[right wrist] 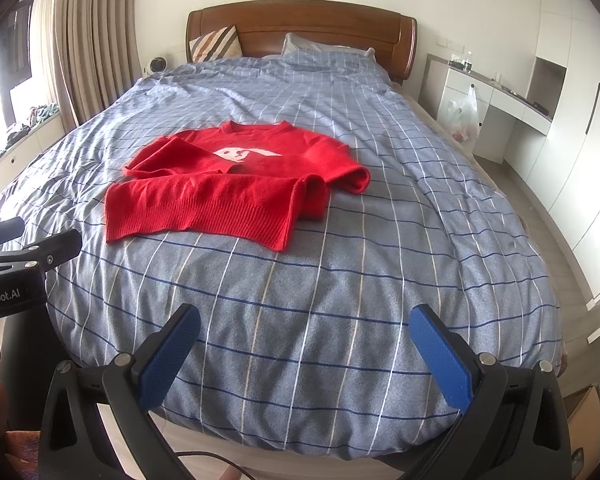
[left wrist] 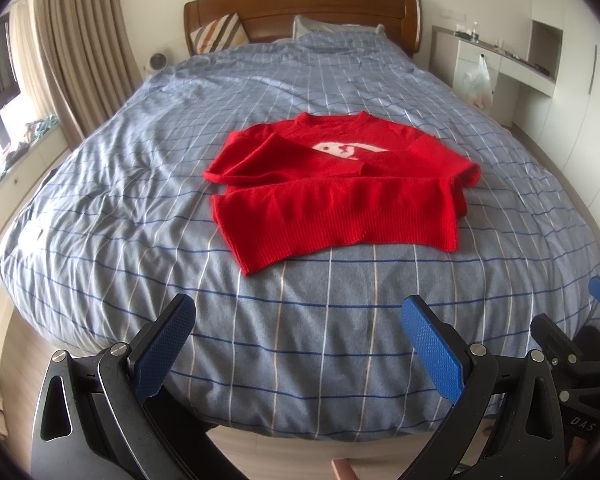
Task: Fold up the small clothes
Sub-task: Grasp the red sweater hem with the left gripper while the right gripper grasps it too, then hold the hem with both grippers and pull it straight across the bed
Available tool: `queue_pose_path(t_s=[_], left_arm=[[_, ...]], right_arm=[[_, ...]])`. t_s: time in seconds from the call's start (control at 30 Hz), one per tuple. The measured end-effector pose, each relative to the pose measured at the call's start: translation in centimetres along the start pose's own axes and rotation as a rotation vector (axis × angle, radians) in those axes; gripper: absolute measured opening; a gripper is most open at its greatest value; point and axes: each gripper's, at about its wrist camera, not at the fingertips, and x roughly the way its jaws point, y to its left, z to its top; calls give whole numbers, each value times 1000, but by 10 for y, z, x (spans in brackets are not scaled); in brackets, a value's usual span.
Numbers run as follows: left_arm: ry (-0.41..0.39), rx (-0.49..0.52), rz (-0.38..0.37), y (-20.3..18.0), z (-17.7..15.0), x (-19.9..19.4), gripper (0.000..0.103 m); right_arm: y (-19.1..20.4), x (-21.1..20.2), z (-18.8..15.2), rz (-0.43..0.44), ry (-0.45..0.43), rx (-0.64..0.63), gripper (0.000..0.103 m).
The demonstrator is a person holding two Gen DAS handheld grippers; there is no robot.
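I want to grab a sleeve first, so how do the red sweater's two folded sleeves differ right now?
On the red knitted sweater, the sleeve on the picture's left lies flat across the chest, its cuff reaching the white motif. The sleeve on the picture's right bulges into a rounded loop at the sweater's edge. Both are folded inward on the blue checked duvet.

Place: we are in a home bedroom | bed (left wrist: pixel 260 340) with checked cover and wooden headboard (left wrist: pixel 300 8) | pillows (left wrist: pixel 220 32) against it | curtains (left wrist: pixel 84 40) by the window | white wardrobe (right wrist: pixel 572 120) and desk (right wrist: pixel 500 96) beside it
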Motion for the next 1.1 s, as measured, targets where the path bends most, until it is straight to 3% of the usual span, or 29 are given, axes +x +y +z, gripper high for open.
queue_pose_path(t_s=[0.1, 0.27, 0.43, 0.47, 0.53, 0.63, 0.67, 0.7, 0.73, 0.77, 0.87, 0.97, 1.1], left_arm=[[-8, -29, -38, 17, 5, 13, 103], [108, -124, -165, 61, 10, 74, 103], [178, -149, -134, 74, 20, 138, 99], [187, -164, -127, 77, 21, 147, 93], [215, -193, -128, 81, 24, 160, 77], [230, -205, -146, 83, 27, 173, 49], [228, -200, -150, 83, 29, 175, 19], [239, -210, -176, 85, 30, 176, 4], [245, -232, -202, 89, 31, 175, 3], [240, -245, -217, 93, 32, 171, 3], [220, -234, -262, 107, 30, 146, 3], [221, -193, -303, 120, 19, 113, 2], [261, -118, -277, 120, -12, 92, 2]], right_arm=[[-13, 4, 0, 51, -18, 21, 103], [-51, 36, -1, 108, -17, 79, 103], [-65, 90, 15, 305, 56, 198, 102], [-61, 101, 19, 345, 67, 204, 101], [-49, 125, 30, 397, 97, 211, 88], [-38, 158, 43, 452, 138, 249, 83], [-34, 171, 47, 458, 160, 258, 79], [-32, 181, 49, 461, 180, 268, 60], [-32, 190, 50, 461, 201, 281, 27], [-33, 195, 50, 450, 211, 290, 6], [-44, 178, 46, 487, 201, 301, 4], [-53, 134, 33, 546, 200, 277, 4], [-50, 92, 3, 568, 246, 242, 4]])
